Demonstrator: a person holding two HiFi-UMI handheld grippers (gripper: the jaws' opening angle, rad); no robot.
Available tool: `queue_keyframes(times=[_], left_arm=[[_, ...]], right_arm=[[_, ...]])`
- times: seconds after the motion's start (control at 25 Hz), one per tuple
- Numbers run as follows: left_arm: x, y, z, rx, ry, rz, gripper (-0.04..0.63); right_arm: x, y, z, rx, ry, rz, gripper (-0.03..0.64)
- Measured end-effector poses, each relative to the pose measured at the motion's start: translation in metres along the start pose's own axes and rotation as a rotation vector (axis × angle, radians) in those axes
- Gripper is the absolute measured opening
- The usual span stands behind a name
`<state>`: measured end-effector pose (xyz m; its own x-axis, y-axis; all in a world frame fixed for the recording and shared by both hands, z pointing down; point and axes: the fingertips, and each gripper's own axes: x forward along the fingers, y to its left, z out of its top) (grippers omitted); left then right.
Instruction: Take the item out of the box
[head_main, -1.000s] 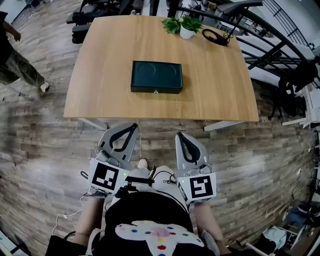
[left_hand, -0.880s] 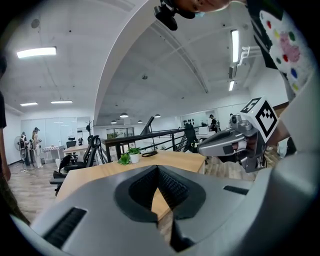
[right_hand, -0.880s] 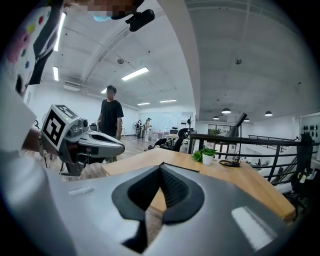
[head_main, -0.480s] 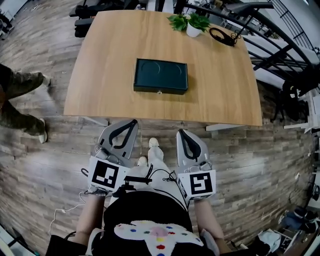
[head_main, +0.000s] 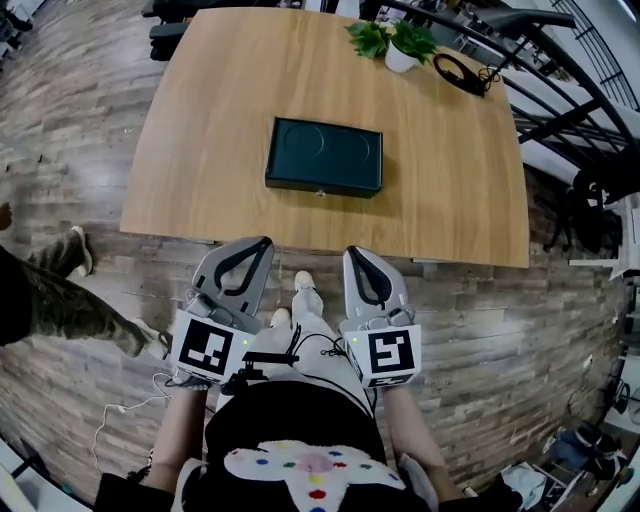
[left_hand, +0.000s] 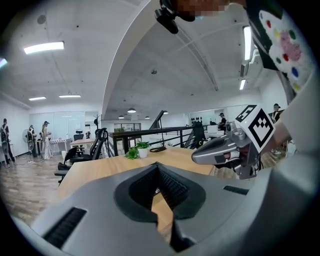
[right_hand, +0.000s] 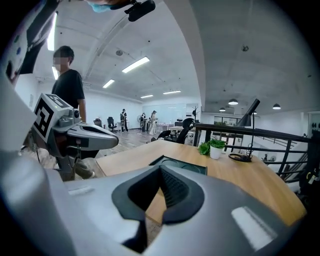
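Observation:
A dark green box (head_main: 323, 157) lies with its lid down on the wooden table (head_main: 200, 130), its small latch facing the near edge. The right gripper view shows the box (right_hand: 183, 165) just past the jaws. Both grippers are held low in front of my body, short of the table's near edge and apart from the box. My left gripper (head_main: 262, 243) is shut with nothing in it, its ribbed pads meeting (left_hand: 157, 166). My right gripper (head_main: 352, 253) is also shut and empty (right_hand: 161, 168). The item inside the box is hidden.
A potted plant (head_main: 396, 43) and a black coiled cable (head_main: 462, 73) sit at the table's far right corner. A person's leg (head_main: 60, 300) is on the wood floor to my left, and a person (right_hand: 70, 85) stands there. Railings and chairs (head_main: 590, 150) stand to the right.
The table and box have drawn a little nearer in the view. The bystander on the left has walked from the far side toward me. Both grippers stay shut and low.

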<state>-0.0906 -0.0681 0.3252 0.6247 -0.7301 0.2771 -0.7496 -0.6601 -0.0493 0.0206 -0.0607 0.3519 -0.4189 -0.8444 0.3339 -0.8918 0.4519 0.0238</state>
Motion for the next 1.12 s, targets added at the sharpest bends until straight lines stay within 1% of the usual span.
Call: queue_keyframes(times=[0.32,0.64,0.88,0.96,1.12], left_arm=[[0.037,0.019,-0.017,-0.006,0.028,0.007,0.003],[0.062,0.039,-0.029,-0.017,0.052,0.034,0.004],[0.079,0.049,-0.041,-0.036,0.084,0.047,0.003],[0.085,0.05,-0.044,-0.039,0.089,0.049,0.003],[0.097,0.053,-0.048,-0.046,0.101,0.054,0.003]], right_arm=[[0.052,-0.017,-0.012,0.018,0.028,0.042,0.009],[0.094,-0.03,-0.028,-0.015,0.075,0.062,0.009],[0.119,-0.04,-0.045,0.016,0.113,0.08,0.009],[0.125,-0.042,-0.054,0.027,0.13,0.094,0.062],[0.137,-0.048,-0.073,0.037,0.17,0.108,0.063]])
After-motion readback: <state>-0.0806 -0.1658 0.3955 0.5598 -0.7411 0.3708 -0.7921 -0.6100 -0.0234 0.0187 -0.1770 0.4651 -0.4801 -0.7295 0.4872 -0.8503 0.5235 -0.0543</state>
